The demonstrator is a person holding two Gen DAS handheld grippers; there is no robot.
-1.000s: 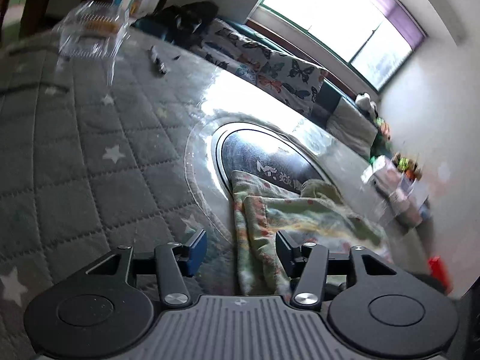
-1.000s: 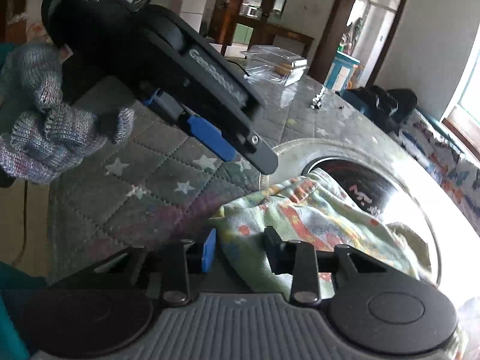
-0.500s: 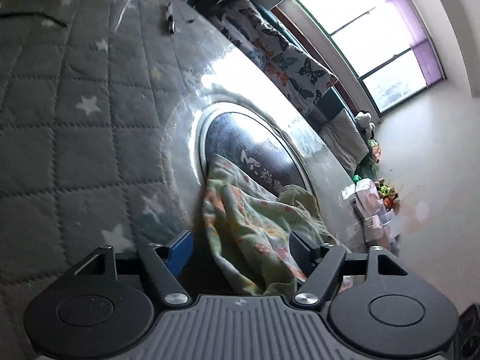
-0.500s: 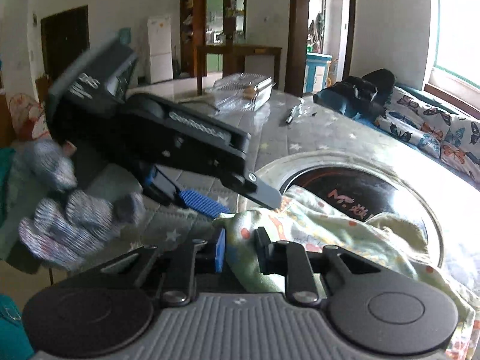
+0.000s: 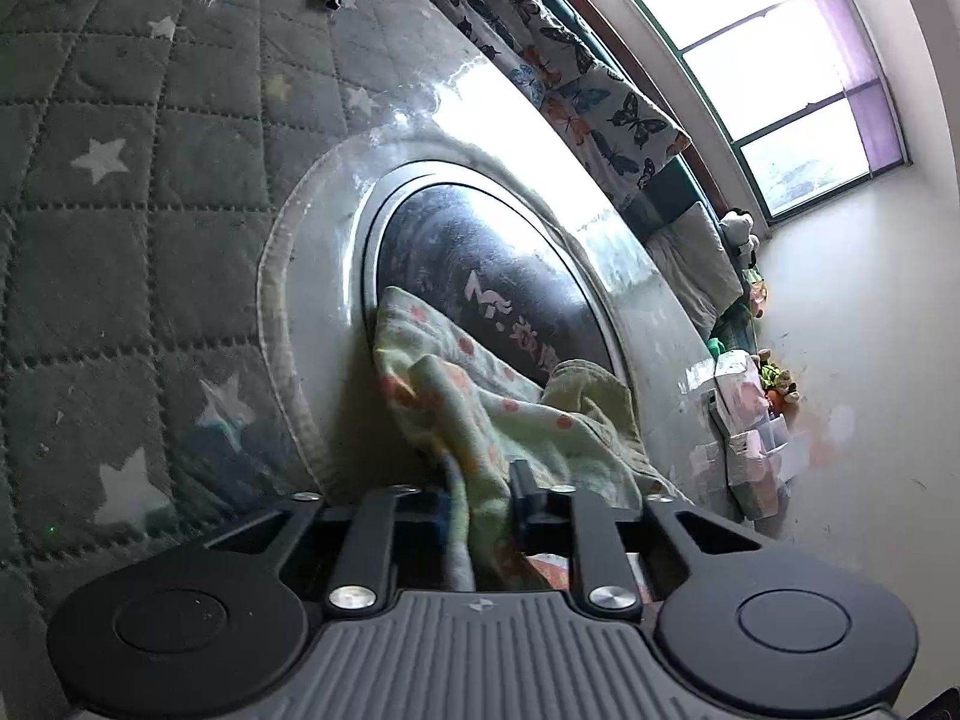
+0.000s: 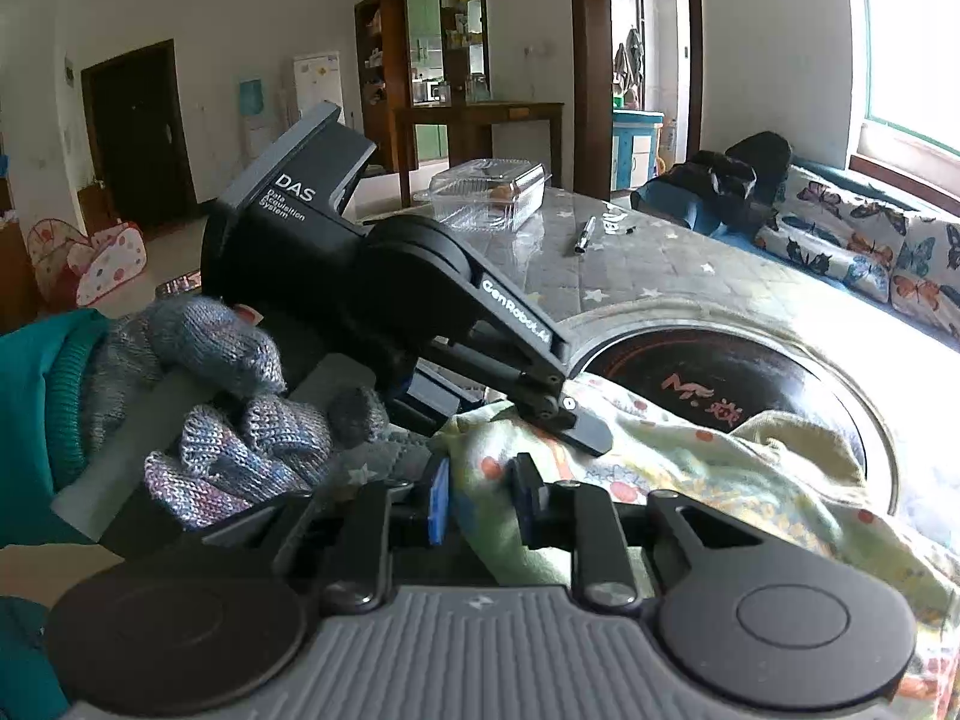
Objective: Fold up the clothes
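A pale green garment with orange dots (image 5: 510, 414) lies crumpled over the black round glass inset (image 5: 480, 276) of the table. My left gripper (image 5: 480, 501) is shut on a bunched edge of the garment. In the right wrist view the garment (image 6: 690, 468) spreads to the right. My right gripper (image 6: 480, 501) is shut on its near edge. The left gripper (image 6: 558, 414) shows there as a black body just above, held by a hand in a grey knit glove (image 6: 240, 420).
The table wears a grey quilted cover with white stars (image 5: 120, 210). A clear plastic box (image 6: 489, 192) and a pen (image 6: 585, 235) lie at the far end. A butterfly-print sofa (image 6: 870, 252) runs along the right under the window.
Both grippers closed on the garment's near edge; they were open a second ago. The left gripper dropped lower and closer to the cloth.
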